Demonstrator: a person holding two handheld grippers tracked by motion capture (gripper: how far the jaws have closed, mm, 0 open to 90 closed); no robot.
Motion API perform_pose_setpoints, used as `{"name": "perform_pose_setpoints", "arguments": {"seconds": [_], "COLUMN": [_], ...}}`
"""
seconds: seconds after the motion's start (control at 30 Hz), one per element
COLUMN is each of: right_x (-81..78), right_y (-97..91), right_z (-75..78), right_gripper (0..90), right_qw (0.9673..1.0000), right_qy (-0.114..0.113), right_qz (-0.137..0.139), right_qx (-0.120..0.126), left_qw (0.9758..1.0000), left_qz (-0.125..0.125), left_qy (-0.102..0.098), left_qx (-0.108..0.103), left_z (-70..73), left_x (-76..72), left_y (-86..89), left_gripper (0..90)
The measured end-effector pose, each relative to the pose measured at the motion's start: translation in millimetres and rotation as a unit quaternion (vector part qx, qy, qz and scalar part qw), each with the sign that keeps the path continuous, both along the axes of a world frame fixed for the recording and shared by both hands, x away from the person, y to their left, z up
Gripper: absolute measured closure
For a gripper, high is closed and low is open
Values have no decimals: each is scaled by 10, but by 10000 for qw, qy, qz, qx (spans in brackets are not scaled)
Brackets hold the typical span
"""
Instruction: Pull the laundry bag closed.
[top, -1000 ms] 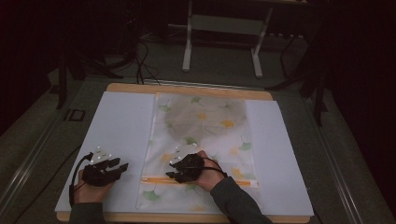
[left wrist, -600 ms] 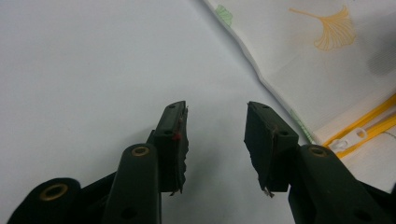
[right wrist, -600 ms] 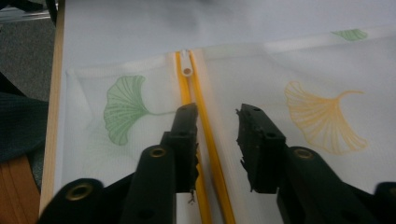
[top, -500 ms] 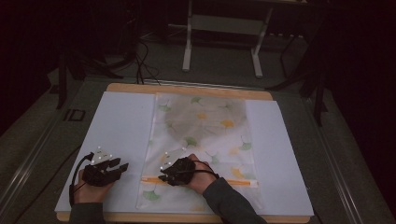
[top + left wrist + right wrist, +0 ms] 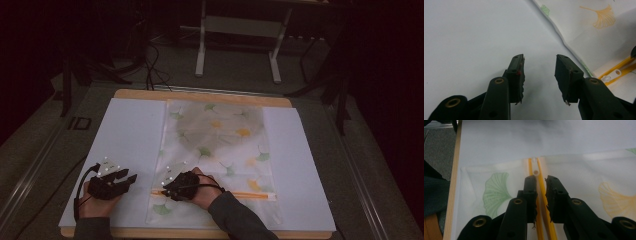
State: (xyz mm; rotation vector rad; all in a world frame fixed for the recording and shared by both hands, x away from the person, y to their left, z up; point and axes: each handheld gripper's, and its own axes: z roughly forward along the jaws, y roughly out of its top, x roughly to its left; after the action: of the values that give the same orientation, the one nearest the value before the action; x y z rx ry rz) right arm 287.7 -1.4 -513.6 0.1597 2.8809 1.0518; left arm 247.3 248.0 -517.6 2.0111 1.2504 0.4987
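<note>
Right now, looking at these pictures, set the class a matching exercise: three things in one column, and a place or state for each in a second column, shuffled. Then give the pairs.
Column one:
1. left gripper
2. right gripper
3. mesh bag

Column two:
A. lies flat, printed with green and orange leaves
B. jaws wide apart over bare white sheet
C. jaws narrowed around the yellow zipper

Pairs: 1-B, 2-C, 3-A

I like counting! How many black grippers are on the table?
2: the left gripper rests on the white sheet, and the right gripper sits on the leaf-patterned bag.
</note>
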Motion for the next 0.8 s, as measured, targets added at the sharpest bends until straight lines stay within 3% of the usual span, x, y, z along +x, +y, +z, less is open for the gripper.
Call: {"name": "perform_pose_setpoints", "arguments": {"seconds": [0.27,0.8], "right_x": [-16,29], "right_y": [171,338], "right_z": [-55,-119], "right_gripper": [785,784], "right_qw": [9999,9995], "right_qy": [22,26], "right_qz": [105,170], "right_qx": [-90,-265], "left_qw": [10000,10000], "left_qz": [-9,-16], "left_qy": [13,25], "left_qx": [17,21], "left_z": [-6,-6], "left_x": [3,3], "left_y": [-3,-4], "left_gripper": [587,585]}}
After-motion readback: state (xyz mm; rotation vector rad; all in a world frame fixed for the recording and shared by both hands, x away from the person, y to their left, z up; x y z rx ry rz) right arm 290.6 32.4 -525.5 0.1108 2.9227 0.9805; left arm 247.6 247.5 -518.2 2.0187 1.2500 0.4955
